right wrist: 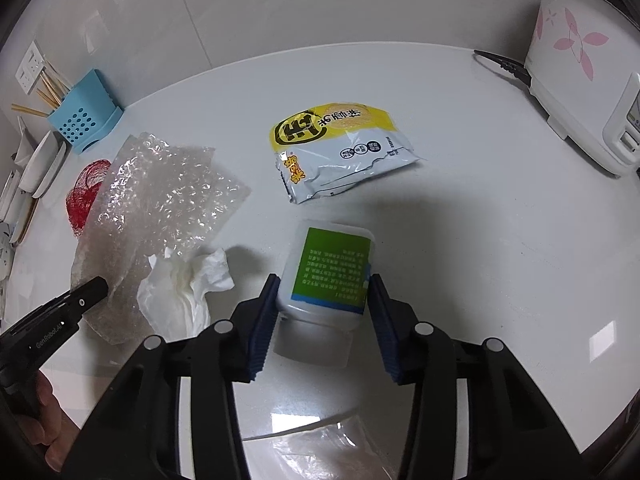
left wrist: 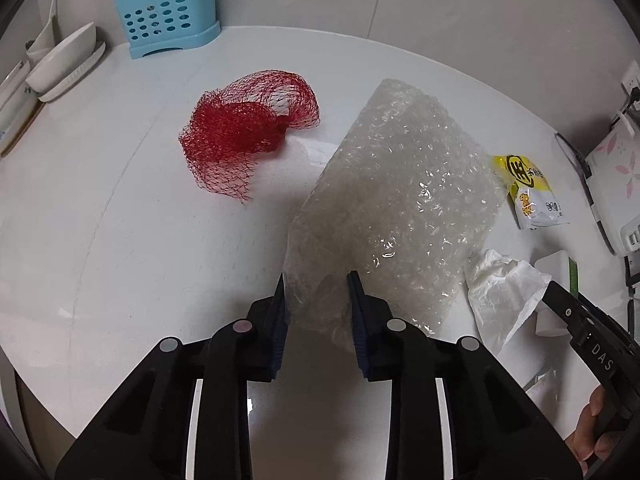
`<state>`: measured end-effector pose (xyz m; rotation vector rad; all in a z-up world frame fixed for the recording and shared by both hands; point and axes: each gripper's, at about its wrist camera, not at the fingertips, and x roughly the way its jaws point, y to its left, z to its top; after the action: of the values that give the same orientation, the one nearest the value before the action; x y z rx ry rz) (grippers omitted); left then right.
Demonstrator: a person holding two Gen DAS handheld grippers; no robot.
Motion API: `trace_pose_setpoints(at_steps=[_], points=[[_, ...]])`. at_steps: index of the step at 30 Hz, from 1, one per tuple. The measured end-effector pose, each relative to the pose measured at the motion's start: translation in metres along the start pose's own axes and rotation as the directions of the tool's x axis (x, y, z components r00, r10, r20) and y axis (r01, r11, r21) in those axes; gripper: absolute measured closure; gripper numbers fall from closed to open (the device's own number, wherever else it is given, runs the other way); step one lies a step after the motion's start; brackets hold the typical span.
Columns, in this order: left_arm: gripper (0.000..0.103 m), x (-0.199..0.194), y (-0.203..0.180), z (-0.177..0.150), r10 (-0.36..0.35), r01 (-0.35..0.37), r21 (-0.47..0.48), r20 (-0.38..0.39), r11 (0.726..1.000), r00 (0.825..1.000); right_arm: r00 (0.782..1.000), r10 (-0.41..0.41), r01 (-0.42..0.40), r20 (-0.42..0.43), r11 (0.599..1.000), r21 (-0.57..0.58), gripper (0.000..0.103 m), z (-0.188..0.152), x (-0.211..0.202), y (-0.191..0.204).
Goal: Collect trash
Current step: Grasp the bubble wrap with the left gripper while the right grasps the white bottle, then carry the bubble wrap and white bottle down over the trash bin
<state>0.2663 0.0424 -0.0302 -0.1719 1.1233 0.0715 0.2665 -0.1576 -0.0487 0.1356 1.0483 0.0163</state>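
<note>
White glossy countertop (left wrist: 120, 240) against a pale tiled wall (left wrist: 440, 8), trash scattered across it. Left gripper (left wrist: 316, 280) pinches the near edge of the bubble wrap (left wrist: 400, 200); the red mesh net (left wrist: 244, 136) lies beyond. Right gripper (right wrist: 324, 284) clamps the white green-labelled bottle (right wrist: 328, 268), a crumpled tissue (right wrist: 184, 280) just left and the yellow snack wrapper (right wrist: 340, 148) behind. Blue utensil holder (left wrist: 168, 20) and flowered rice cooker (right wrist: 580, 80) line the wall.
</note>
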Motion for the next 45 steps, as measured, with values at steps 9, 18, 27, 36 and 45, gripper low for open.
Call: trace_pose_setpoints(at_steps=[9, 18, 27, 36, 45], points=[[0.078, -0.025, 0.005, -0.011, -0.020, 0.020, -0.010, 0.037, 1.000, 0.999, 1.000, 0.002, -0.002, 0.029, 1.000, -0.004, 0.060, -0.009, -0.031, -0.008], [0.078, -0.052, 0.002, -0.020, -0.015, 0.015, -0.001, 0.085, 1.000, 0.996, 0.998, -0.010, 0.011, 0.069, 1.000, -0.017, 0.060, -0.015, -0.062, -0.014], [0.078, -0.076, 0.009, -0.029, -0.027, 0.028, -0.008, 0.141, 1.000, 0.990, 0.994, -0.015, 0.020, 0.106, 0.999, -0.043, 0.060, -0.025, -0.080, -0.013], [0.079, -0.108, 0.008, -0.043, -0.042, 0.041, 0.008, 0.183, 0.999, 0.982, 0.990, -0.006, 0.013, 0.141, 0.999, -0.051, 0.060, -0.037, -0.108, -0.017], [0.079, -0.143, 0.003, -0.062, -0.061, 0.057, 0.026, 0.213, 0.998, 0.975, 0.984, 0.007, 0.006, 0.180, 0.998, -0.068, 0.060, -0.055, -0.142, -0.020]])
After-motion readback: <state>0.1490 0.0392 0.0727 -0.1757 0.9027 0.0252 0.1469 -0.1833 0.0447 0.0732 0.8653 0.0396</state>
